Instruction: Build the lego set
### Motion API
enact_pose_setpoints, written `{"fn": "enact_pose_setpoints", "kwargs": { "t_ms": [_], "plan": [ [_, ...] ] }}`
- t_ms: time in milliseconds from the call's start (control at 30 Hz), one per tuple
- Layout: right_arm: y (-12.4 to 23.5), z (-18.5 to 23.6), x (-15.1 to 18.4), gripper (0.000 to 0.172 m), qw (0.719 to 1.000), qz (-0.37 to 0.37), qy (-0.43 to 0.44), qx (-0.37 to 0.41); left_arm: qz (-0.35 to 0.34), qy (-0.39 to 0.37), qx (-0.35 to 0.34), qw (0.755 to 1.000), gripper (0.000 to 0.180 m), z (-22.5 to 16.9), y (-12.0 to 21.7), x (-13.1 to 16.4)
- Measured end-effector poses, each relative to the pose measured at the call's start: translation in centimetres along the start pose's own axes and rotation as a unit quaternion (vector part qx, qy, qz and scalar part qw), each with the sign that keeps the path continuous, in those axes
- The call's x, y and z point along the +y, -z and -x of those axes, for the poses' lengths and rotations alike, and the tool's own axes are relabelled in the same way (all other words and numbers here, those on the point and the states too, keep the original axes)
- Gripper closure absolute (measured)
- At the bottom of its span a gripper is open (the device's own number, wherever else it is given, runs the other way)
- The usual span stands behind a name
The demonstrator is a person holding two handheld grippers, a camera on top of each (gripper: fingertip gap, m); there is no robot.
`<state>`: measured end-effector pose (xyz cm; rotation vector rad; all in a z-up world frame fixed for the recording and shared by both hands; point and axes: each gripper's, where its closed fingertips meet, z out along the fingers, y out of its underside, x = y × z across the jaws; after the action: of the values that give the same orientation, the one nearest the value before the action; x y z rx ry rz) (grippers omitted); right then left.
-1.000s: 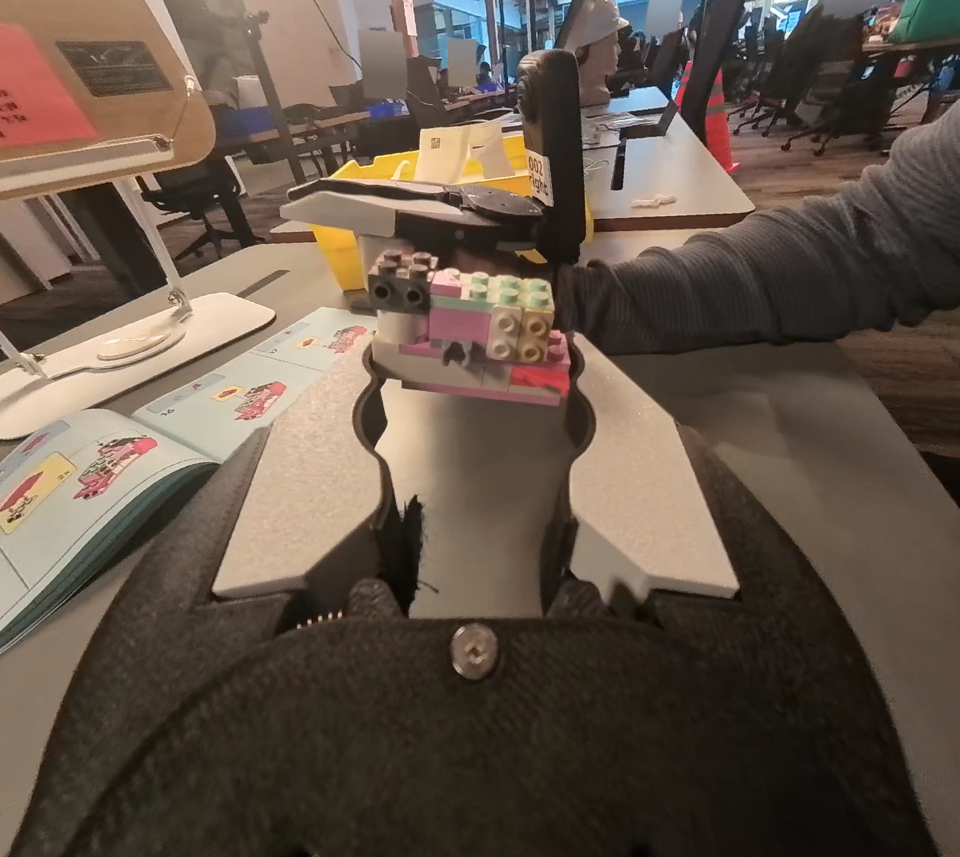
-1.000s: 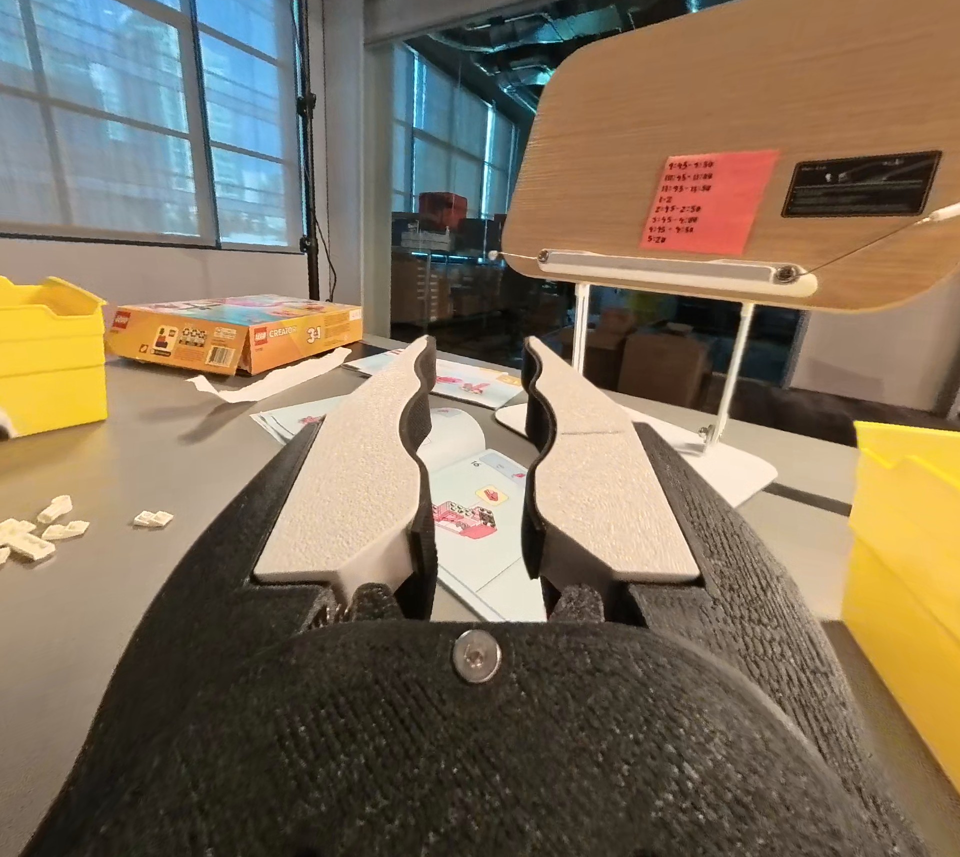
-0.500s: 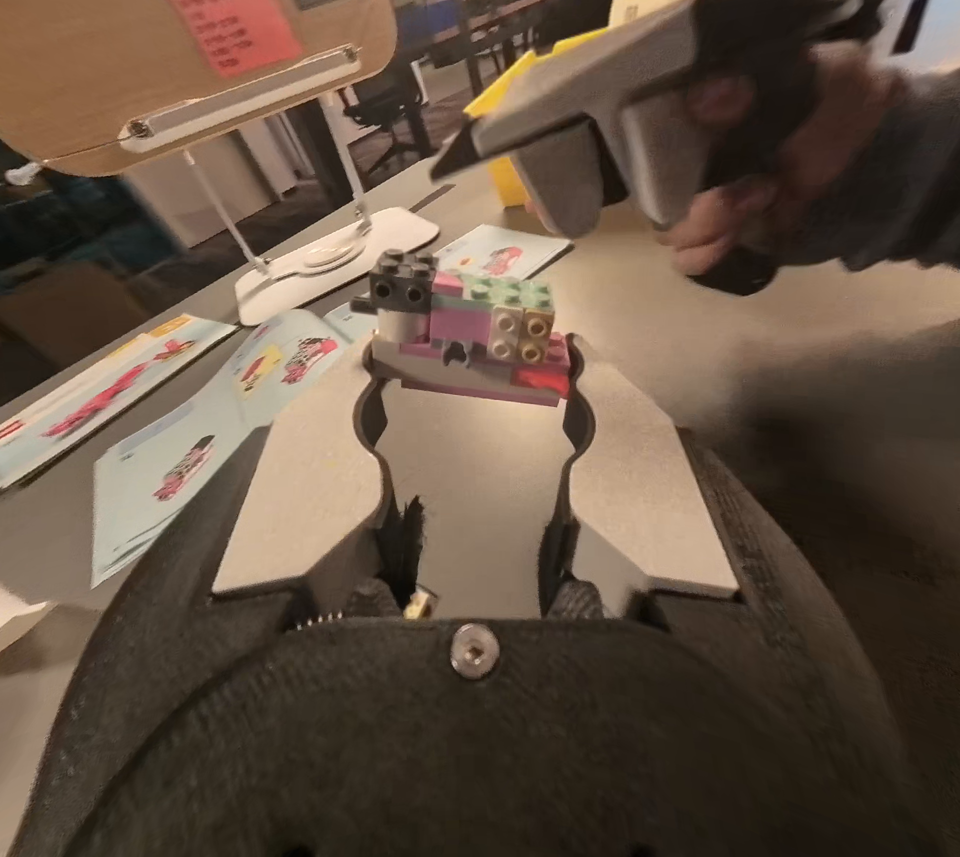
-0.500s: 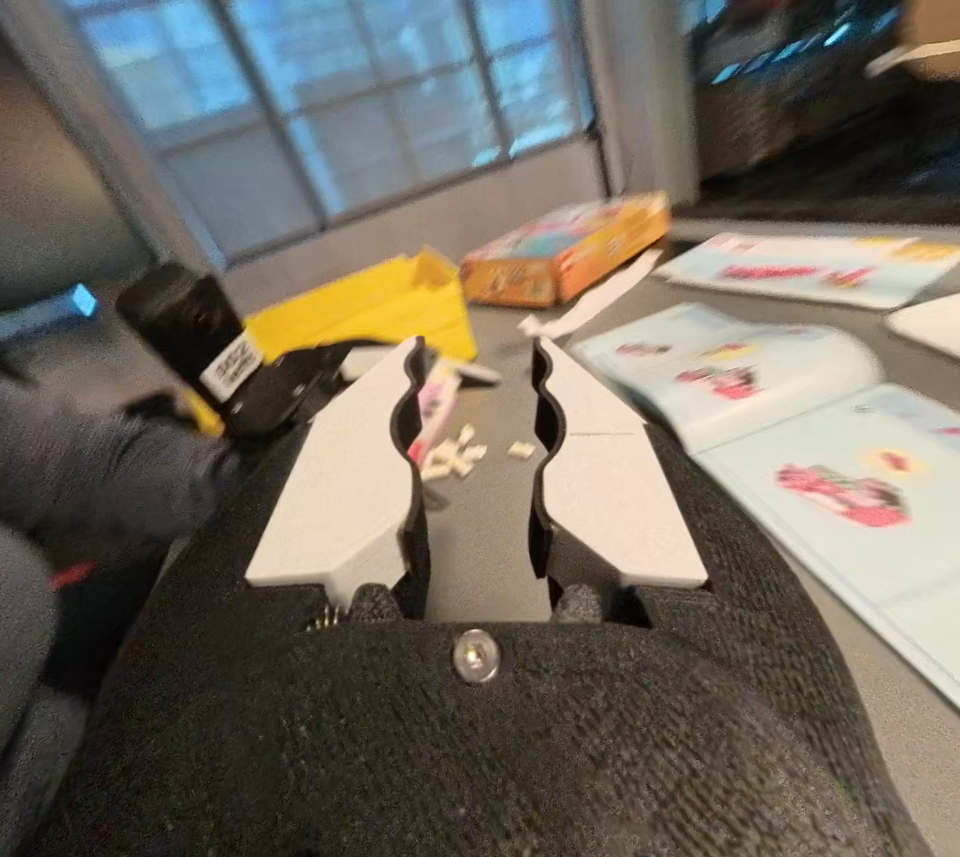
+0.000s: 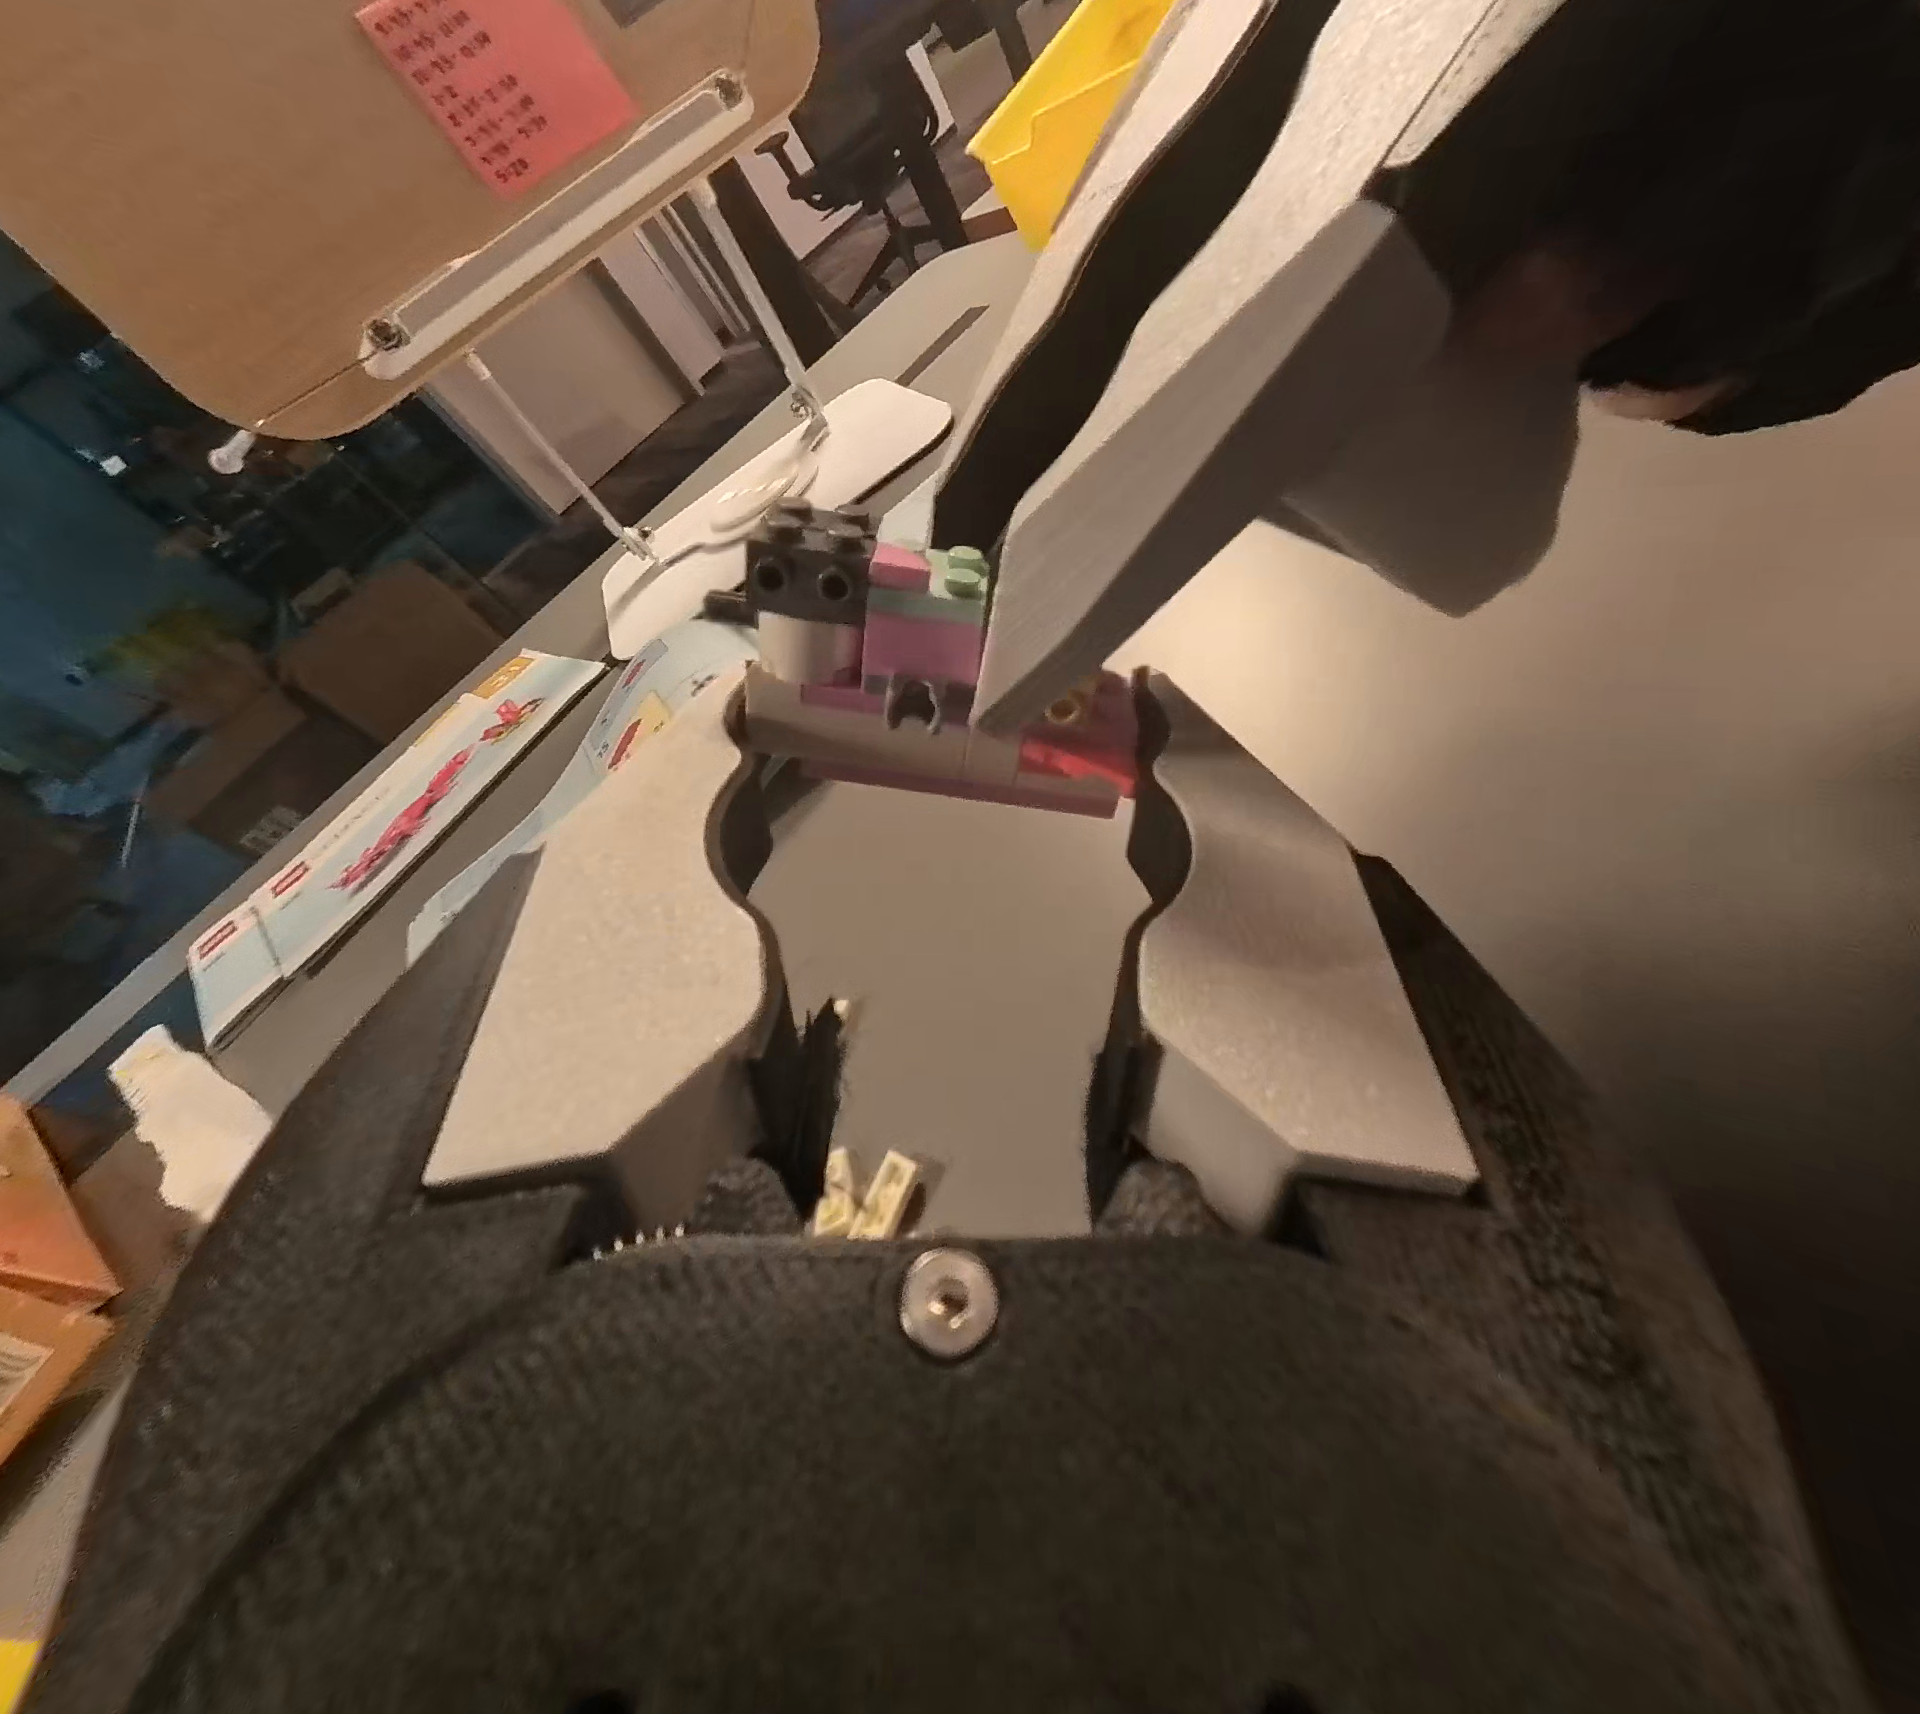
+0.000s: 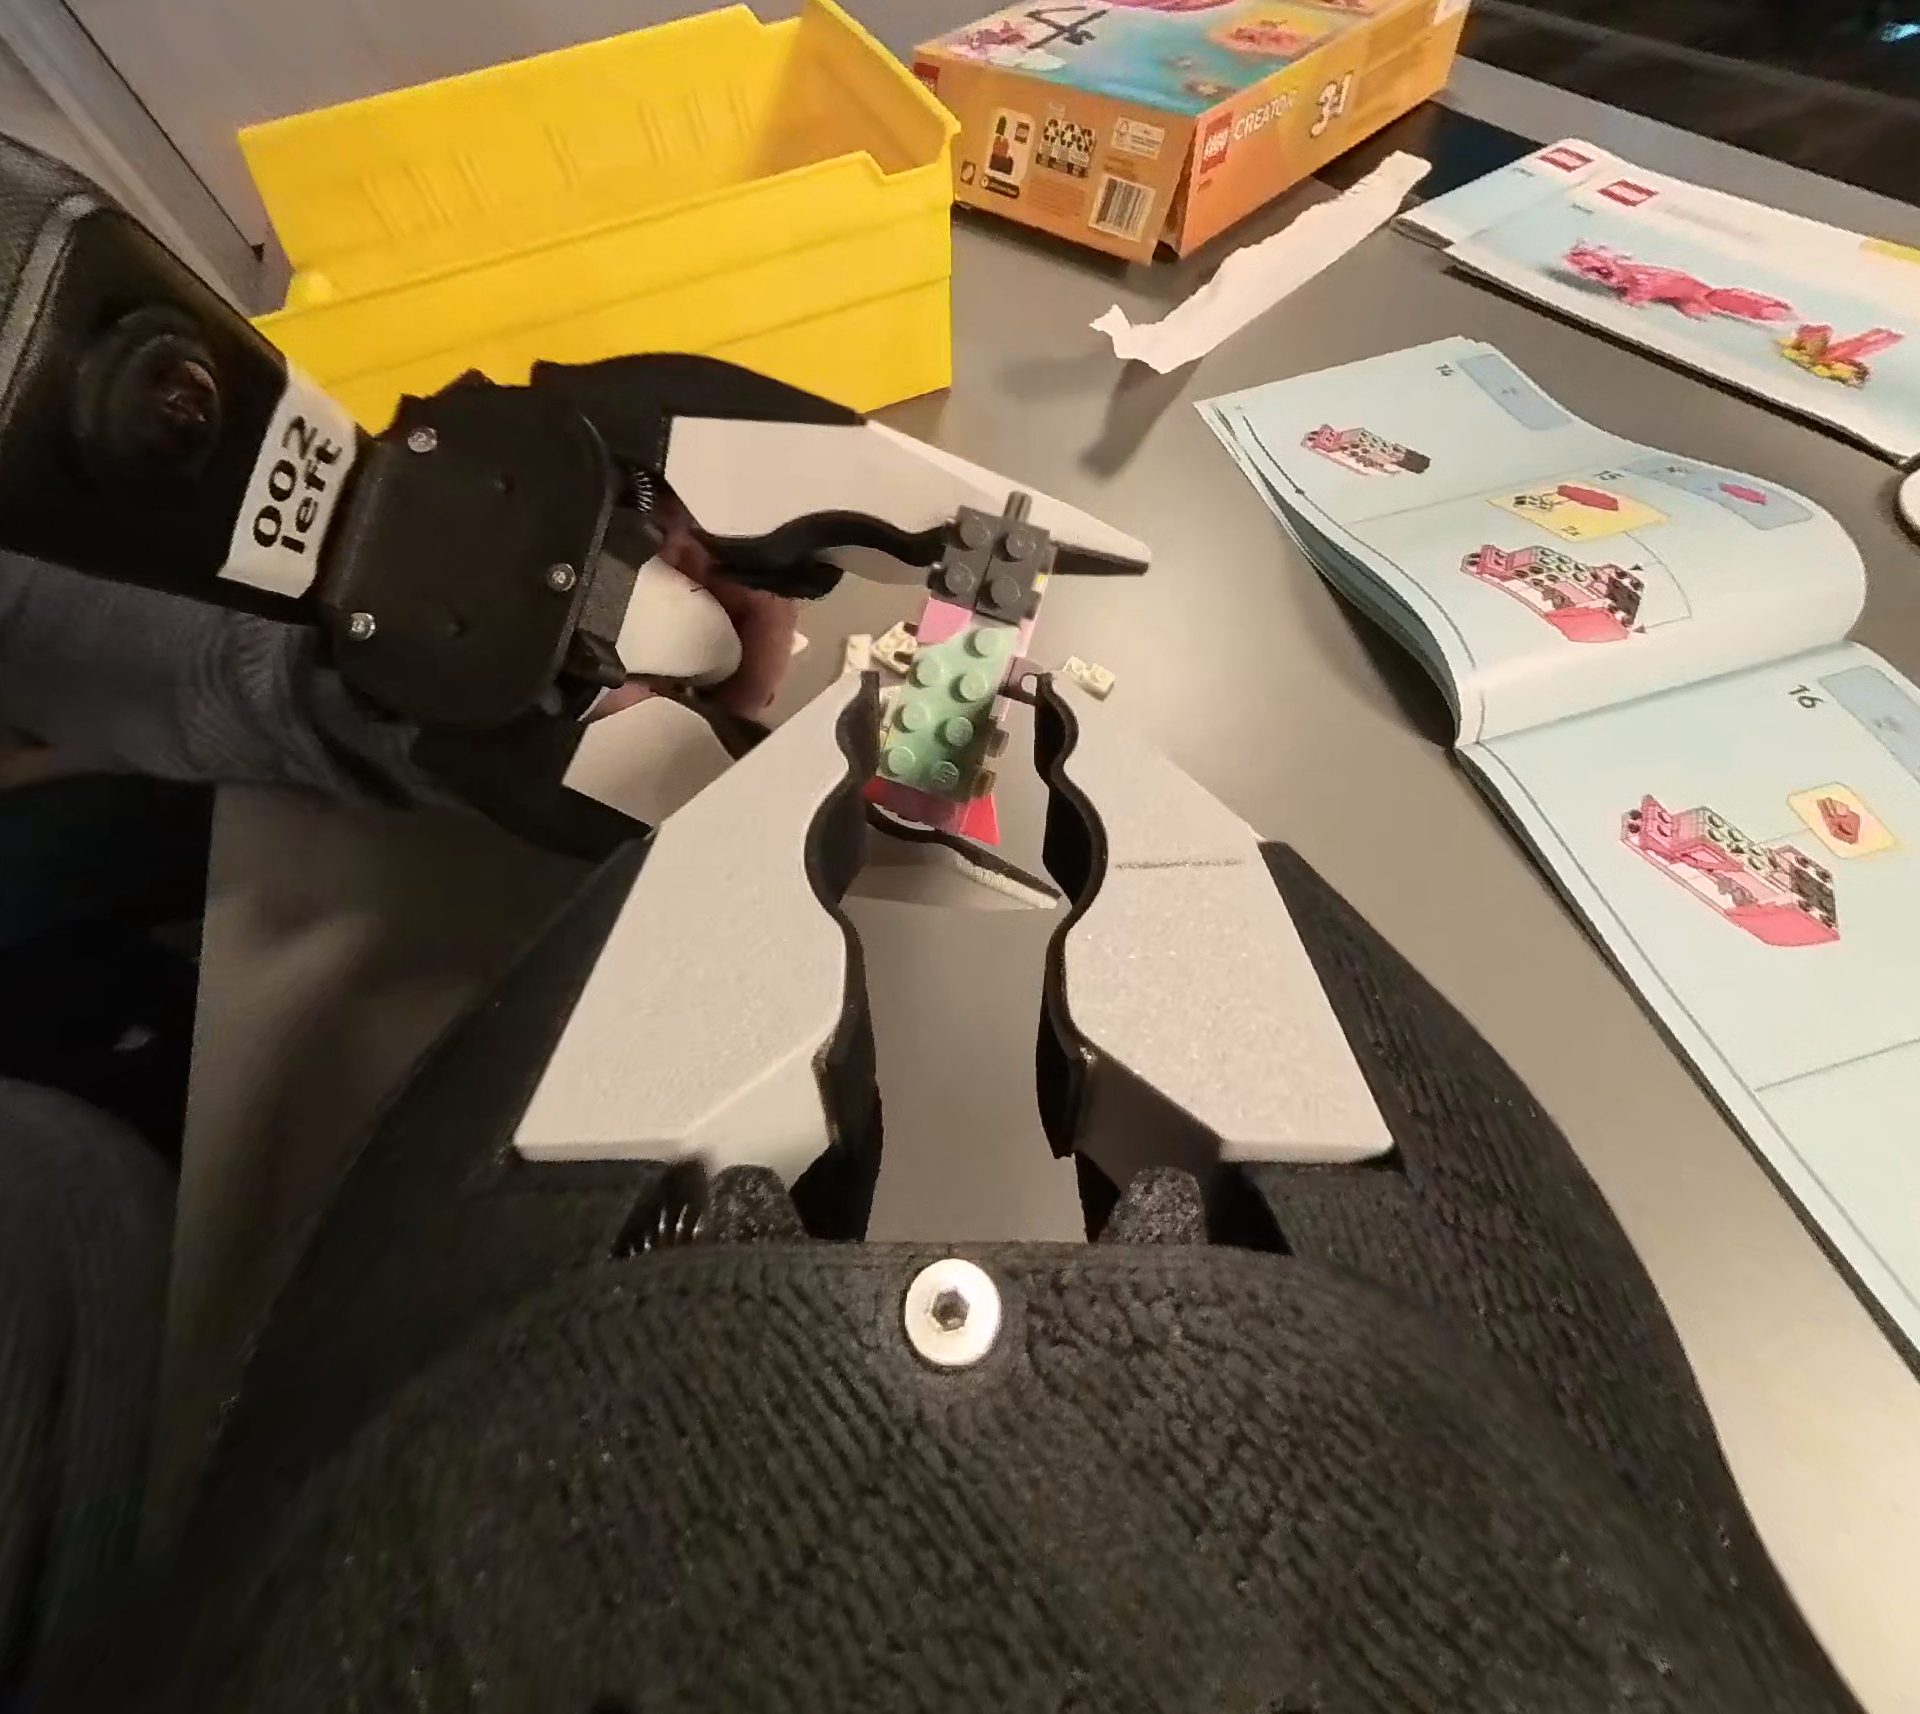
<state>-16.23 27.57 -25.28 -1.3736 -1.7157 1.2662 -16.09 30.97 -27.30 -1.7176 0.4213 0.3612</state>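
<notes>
Left wrist view: the left tool (image 5: 940,729) grips the pink brick model (image 5: 925,688) endwise at its tips; the right tool's finger (image 5: 1122,521) crosses above.

Right wrist view: the right tool (image 6: 951,729) straddles the model's green plate (image 6: 940,708); contact is unclear. Square up before squeezing.

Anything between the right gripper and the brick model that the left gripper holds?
Nothing visible. The right gripper has its fingers either side of the brick model, which the left gripper clamps by its base; whether the right pads touch it is unclear.
</notes>
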Motion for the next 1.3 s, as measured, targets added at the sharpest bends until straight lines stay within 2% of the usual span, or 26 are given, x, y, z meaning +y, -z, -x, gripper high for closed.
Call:
{"fn": "enact_pose_setpoints", "kwargs": {
  "t_ms": [67,133,200,333,667,767,800,867,967,1033,1133,1200,1300],
  "plan": [
    [0.4,-0.5,0.1,0.144,1.0,0.008,-0.006,0.009,-0.014,0.013,0.014,1.0,0.1,-0.4,0.1,-0.5],
    [1.1,-2.0,0.5,0.144,0.999,0.025,0.0,0.04,-0.001,0.028,0.029,0.999,0.082,-0.9,-0.2,-0.3],
    [1.9,-3.2,1.4,0.144,0.997,0.057,-0.006,0.058,0.013,0.037,0.045,0.998,0.073,-1.4,-0.5,0.2],
    [3.1,-4.7,4.6,0.144,0.986,0.15,-0.029,0.073,0.007,0.059,0.059,0.996,0.07,-1.6,-0.5,0.1],
    [2.2,-4.6,8.4,0.144,0.967,0.243,-0.032,0.076,-0.063,0.1,0.088,0.989,0.071,-1.9,0.1,-1.9],
    [1.7,-4.6,8.8,0.121,0.967,0.245,-0.02,0.064,-0.075,0.121,0.066,0.988,0.067,-0.8,0.2,-2.1],
    [1.6,-4.5,8.4,0.113,0.971,0.231,-0.023,0.053,-0.08,0.129,0.054,0.987,0.065,-0.2,0.4,-2.2],
    [1.7,-4.6,6.3,0.109,0.985,0.166,-0.031,0.03,-0.092,0.141,0.037,0.985,0.064,0.7,0.7,-2.4],
    [3.1,-6.9,1.2,0.108,0.998,-0.005,0.023,0.055,-0.11,0.154,0.029,0.982,0.065,1.5,1.2,-2.9],
    [5.3,-9.4,-1.8,0.115,0.979,-0.138,0.07,0.131,-0.12,0.152,0.032,0.981,0.067,1.4,1.5,-3.2],
    [9.8,-12.6,-3.0,0.155,0.907,-0.287,0.127,0.281,-0.139,0.132,0.033,0.981,0.072,1.1,1.8,-3.8],
    [10.9,-14.3,-1.8,0.17,0.873,-0.292,0.159,0.357,-0.157,0.12,0.032,0.98,0.078,0.9,2.3,-4.4],
    [11.4,-16.4,-0.6,0.172,0.862,-0.231,0.159,0.424,-0.195,0.111,0.01,0.974,0.09,1.7,3.3,-5.3]
  ]
}}
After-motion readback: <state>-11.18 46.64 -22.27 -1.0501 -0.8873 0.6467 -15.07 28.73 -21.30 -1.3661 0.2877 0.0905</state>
